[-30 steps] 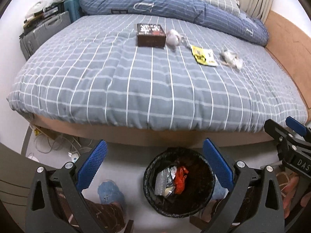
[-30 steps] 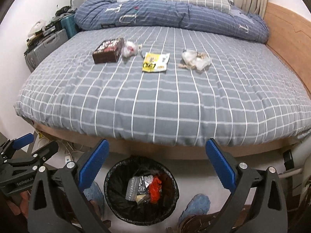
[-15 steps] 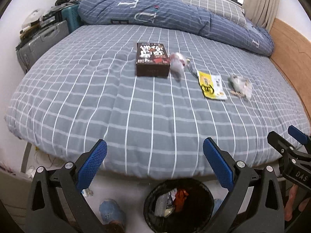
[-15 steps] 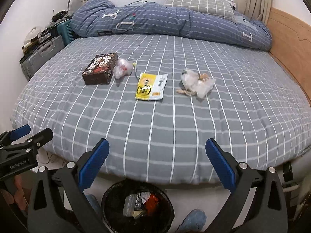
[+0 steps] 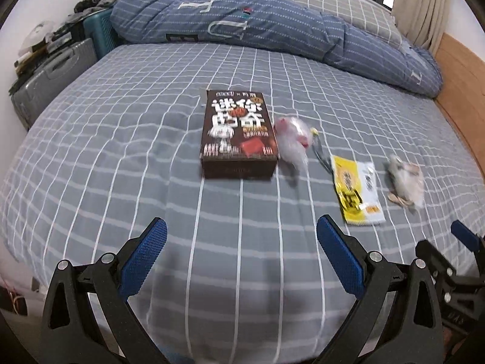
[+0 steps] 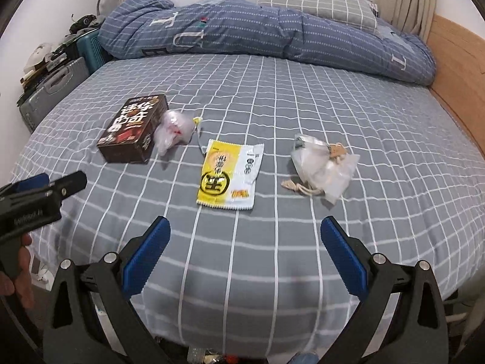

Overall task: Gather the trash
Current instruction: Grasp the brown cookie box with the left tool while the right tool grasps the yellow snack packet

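Both claws were wide apart and held nothing. Left claw (image 5: 241, 244) hung over the near edge of the bed (image 5: 121, 157), and its blue pads (image 5: 142, 261) had only the gray checked cover between them. Right claw (image 6: 245, 244) hung over the same near edge, a bit farther toward the side with the wooden board (image 6: 457, 69).

Four bits of trash lay in a row across the middle of the bed. A brown box (image 5: 238, 133) lay flat at the end of the row closest to the suitcases (image 5: 48, 75). A small crumpled clear bag (image 5: 292, 142) with something red in it touched the side of the box. A yellow and white snack wrapper (image 6: 229, 176) lay flat next, near the bag but apart from it. A clear bag with a string (image 6: 322, 166) lay last, well apart from the wrapper.

A rolled blue blanket (image 6: 257, 30) and a gray pillow (image 6: 315, 0) lay along the far edge.
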Available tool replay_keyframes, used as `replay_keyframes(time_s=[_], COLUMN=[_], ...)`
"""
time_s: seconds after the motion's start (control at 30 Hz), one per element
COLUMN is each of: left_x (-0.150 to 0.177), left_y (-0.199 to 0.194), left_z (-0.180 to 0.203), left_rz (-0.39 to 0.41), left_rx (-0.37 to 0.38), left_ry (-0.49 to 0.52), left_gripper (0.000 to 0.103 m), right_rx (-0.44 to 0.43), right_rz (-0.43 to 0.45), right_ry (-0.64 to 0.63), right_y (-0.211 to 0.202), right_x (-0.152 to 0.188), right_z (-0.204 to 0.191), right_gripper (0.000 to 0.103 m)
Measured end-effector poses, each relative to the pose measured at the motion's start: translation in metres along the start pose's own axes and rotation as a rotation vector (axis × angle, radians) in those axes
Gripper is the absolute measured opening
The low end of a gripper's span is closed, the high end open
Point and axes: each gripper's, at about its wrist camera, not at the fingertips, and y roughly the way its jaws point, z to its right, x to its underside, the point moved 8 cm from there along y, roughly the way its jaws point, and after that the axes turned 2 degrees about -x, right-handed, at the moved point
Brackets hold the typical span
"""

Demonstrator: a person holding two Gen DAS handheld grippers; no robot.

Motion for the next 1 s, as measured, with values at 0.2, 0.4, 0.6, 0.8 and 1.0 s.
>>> replay_keyframes(time_s=[0.2, 0.4, 0.6, 0.8, 1.0], left_x=[-0.031, -0.05, -0.052, -0.051, -0.052], left_y=[0.045, 0.082, 0.107, 0.125, 0.132], left_z=[0.005, 0.004, 0.008, 0.006, 0.006], left_rz=[-0.027, -0.046, -0.071, -0.089, -0.078], left_rx=[-0.007, -0.014, -0.017, -0.02, -0.038], left_ry=[0.007, 0.003, 0.011, -0.009, -0.02], left_gripper=[0.097, 0.097, 0.097, 0.097, 0.097], right_rx=[-0.005, -0.015, -0.028, -0.035, -0.037], right_rz=[-0.019, -0.058, -0.109, -0.126, -0.144], right_ry=[0.021, 0.019, 0.039, 0.04, 0.079], right_y=[0.046, 0.091, 0.127, 0.143, 0.154], right_x=[-0.02, -0.035, -0.037, -0.037, -0.037], right_z=[0.001, -0.001, -0.002, -0.007, -0.01], right_gripper=[0.095, 0.095, 0.095, 0.095, 0.092])
